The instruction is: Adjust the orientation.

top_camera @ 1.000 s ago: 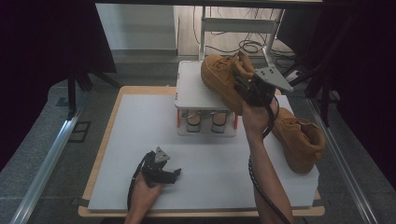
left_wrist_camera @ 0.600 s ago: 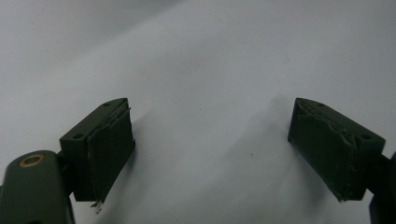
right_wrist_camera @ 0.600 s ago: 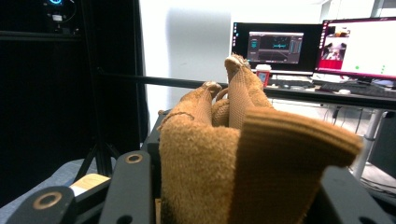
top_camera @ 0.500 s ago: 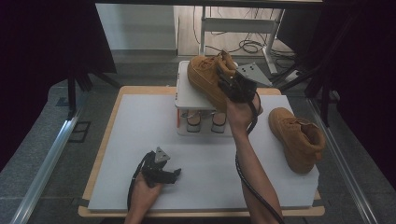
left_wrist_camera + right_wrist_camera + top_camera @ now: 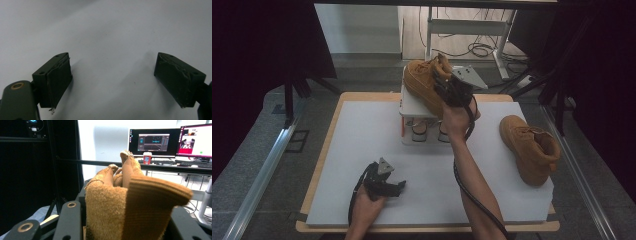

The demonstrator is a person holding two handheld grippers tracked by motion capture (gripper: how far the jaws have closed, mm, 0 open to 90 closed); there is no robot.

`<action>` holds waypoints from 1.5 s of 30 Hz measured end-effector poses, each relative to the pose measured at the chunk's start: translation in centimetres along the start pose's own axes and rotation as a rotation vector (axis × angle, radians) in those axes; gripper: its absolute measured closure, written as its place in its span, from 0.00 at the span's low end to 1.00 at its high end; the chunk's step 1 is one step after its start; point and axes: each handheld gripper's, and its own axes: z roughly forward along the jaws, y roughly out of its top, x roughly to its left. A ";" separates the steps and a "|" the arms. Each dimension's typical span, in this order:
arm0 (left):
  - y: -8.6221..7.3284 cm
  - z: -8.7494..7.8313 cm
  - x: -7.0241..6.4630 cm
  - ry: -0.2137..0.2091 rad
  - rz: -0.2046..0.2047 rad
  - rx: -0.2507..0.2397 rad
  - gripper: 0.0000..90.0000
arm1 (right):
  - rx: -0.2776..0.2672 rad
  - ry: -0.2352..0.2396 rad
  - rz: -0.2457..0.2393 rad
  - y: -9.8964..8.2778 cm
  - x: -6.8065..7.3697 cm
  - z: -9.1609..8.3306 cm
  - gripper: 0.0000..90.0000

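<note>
A tan suede boot [image 5: 422, 82] hangs tilted above the small white rack [image 5: 412, 107] at the back of the table. My right gripper [image 5: 451, 90] is shut on its heel collar, and the collar [image 5: 125, 202] sits pinched between the black jaws in the right gripper view. The second tan boot [image 5: 532, 147] lies on the white mat [image 5: 362, 145] at the right. Near the front left, my left gripper [image 5: 398, 186] rests on the mat, open, with bare white surface between its pads [image 5: 58, 80].
The rack holds another pair of shoes [image 5: 428, 131] on its lower shelf. The wooden table edge [image 5: 324, 150] frames the mat. Beyond the table stand a white desk frame [image 5: 467, 25], floor cables and monitors [image 5: 150, 141]. Dark curtains hang on both sides.
My right gripper has carried the boot leftward over the rack, away from the boot on the mat. The left gripper has stayed still.
</note>
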 end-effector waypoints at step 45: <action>0.0 0.0 -0.1 0.001 0.000 -0.002 0.16 | 0.155 0.212 -0.028 -1.9 -3.6 -0.5 0.09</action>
